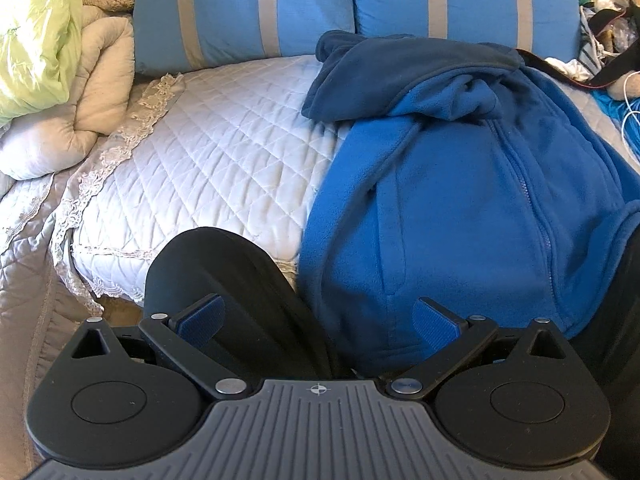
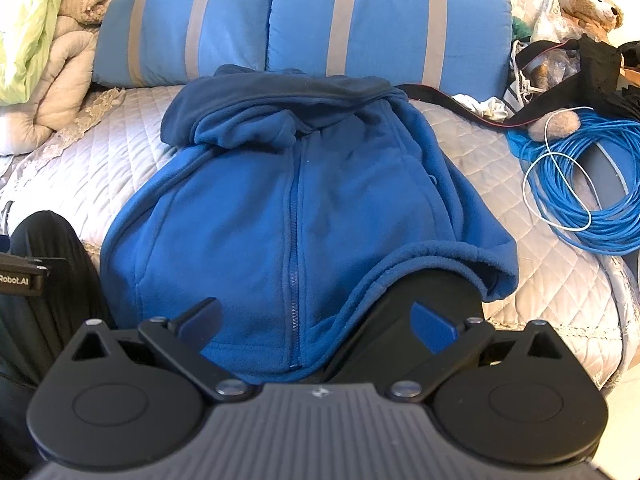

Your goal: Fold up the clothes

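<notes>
At the far left, a pile of bedding is heaped: a pale green quilt (image 1: 36,32) over beige comforters (image 1: 100,64). Next to it, a white quilted bed cover (image 1: 208,152) with a lace edge spreads across the bed. Two blue pillows (image 2: 304,28) with grey stripes lie side by side along the head of the bed.

The left claw (image 1: 318,318) hovers low at the near edge of the bed with its blue-padded fingers spread wide, pinching nothing. Between them, a dark-clothed leg (image 1: 236,292) of the person shows on the left and the hem of the jacket on the right.

The blue fleece jacket (image 2: 296,200) lies in the middle of the bed, front side up and zipped, its dark-lined hood (image 2: 280,92) bunched just below the pillows and its hem towards the cameras. Its right sleeve is folded across the lower edge of the body.

The right claw (image 2: 316,322) hangs over the hem, its fingers likewise spread and empty.

Further right, a coil of blue cable (image 2: 580,184) rests on the cover, with a black strap (image 2: 540,108) beyond it and a teddy bear (image 2: 592,0) in the far corner.
</notes>
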`<control>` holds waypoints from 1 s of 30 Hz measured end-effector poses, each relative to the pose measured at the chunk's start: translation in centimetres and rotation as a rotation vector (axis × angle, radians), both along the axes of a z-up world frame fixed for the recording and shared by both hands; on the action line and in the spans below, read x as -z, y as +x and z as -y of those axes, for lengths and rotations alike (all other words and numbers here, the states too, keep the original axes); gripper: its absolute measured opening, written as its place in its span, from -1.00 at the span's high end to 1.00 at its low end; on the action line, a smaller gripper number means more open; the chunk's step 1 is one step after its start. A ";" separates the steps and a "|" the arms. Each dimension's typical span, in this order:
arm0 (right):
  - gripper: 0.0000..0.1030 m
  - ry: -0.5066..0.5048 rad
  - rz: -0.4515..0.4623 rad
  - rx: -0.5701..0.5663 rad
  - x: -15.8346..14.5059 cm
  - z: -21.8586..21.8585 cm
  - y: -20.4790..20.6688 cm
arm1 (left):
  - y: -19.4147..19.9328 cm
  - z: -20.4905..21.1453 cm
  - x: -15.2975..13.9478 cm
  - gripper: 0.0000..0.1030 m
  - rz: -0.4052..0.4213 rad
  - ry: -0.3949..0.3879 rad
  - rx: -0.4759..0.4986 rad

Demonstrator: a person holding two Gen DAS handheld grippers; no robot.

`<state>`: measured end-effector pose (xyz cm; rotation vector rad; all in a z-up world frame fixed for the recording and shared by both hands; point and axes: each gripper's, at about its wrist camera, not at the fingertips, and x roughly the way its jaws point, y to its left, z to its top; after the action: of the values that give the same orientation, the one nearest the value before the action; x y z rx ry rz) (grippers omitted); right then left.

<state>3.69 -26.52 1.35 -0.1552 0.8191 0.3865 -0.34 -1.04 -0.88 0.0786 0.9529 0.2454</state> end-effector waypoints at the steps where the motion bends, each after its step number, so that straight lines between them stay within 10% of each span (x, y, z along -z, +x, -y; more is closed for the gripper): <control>1: -1.00 0.000 -0.001 0.000 0.0 0.0 0.0 | 0.0 0.0 0.0 -0.99 0.000 -0.001 0.001; 30: -1.00 -0.209 -0.030 -0.008 0.6 -2.9 0.7 | -0.6 -0.3 -1.4 -0.99 0.107 -0.241 0.089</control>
<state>4.43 -23.58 0.78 -0.3475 0.8882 0.3104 -0.90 -0.75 0.50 -0.1119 0.8637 0.0508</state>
